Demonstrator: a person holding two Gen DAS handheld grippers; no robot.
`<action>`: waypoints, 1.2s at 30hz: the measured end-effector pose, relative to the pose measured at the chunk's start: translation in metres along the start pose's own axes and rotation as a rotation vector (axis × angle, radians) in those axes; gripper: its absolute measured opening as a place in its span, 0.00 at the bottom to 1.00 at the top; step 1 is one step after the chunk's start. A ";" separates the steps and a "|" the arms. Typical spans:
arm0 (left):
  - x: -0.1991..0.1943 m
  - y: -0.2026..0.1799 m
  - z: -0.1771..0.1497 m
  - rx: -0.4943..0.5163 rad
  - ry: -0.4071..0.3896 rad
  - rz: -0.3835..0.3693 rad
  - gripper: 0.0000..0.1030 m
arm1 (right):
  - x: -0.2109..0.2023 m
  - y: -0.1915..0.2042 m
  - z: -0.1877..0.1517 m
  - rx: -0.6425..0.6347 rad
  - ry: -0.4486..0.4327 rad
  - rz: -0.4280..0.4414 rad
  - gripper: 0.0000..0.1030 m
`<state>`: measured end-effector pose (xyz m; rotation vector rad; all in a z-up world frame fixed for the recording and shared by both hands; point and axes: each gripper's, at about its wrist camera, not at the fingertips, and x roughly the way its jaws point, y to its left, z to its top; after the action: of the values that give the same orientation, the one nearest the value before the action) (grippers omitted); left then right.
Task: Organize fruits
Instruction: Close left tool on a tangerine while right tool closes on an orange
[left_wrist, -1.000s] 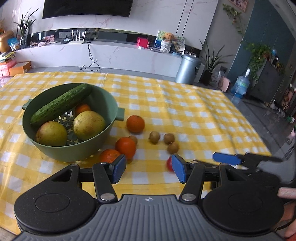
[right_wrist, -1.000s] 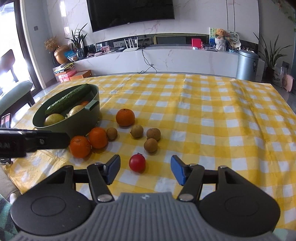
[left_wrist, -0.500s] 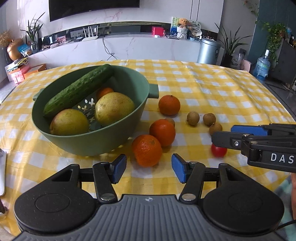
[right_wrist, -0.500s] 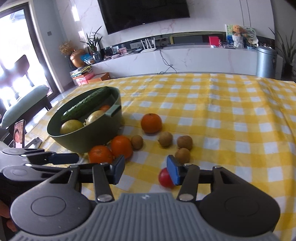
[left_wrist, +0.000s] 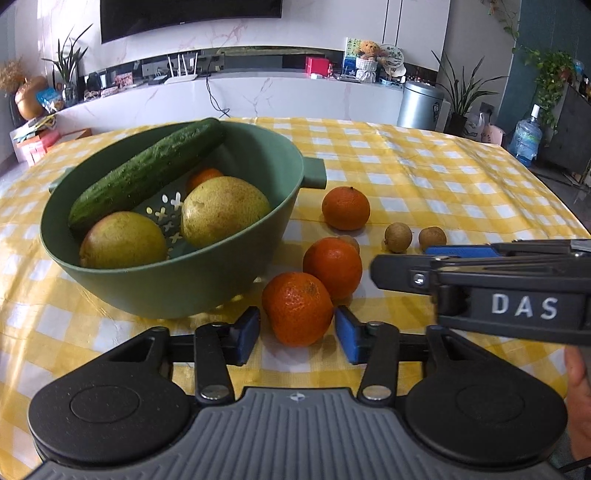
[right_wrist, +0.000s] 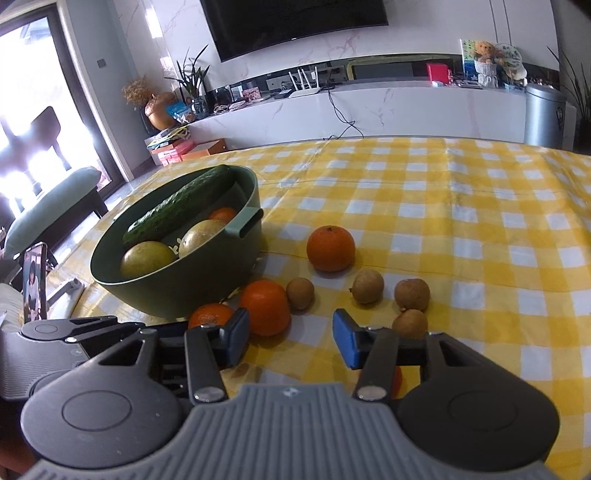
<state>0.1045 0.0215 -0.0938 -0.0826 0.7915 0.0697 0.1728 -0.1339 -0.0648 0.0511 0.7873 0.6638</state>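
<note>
Left gripper (left_wrist: 297, 329): jaws wide, straddling tangerine (left_wrist: 297, 308) beside green bowl (left_wrist: 229, 288); right gripper (right_wrist: 291, 334): jaws wide, empty

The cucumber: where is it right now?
The cucumber lies slanted inside the green bowl, its far end propped on the back rim, above two yellow-green fruits; in the right wrist view it sits at left.

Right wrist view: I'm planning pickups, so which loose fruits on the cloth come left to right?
Half-hidden orange → orange by the bowl → brown fruit → far orange → brown fruit
</note>
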 end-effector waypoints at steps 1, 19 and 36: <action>-0.001 0.001 0.000 -0.004 0.000 -0.012 0.44 | 0.002 0.002 0.000 -0.010 -0.002 -0.001 0.47; -0.006 0.008 0.000 -0.055 0.021 0.002 0.42 | 0.032 0.011 0.001 -0.046 0.048 -0.007 0.40; 0.000 0.012 -0.001 -0.083 0.028 -0.012 0.43 | 0.040 0.012 -0.002 -0.008 0.078 0.073 0.28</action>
<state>0.1027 0.0329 -0.0949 -0.1676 0.8160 0.0904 0.1856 -0.1014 -0.0885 0.0472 0.8609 0.7416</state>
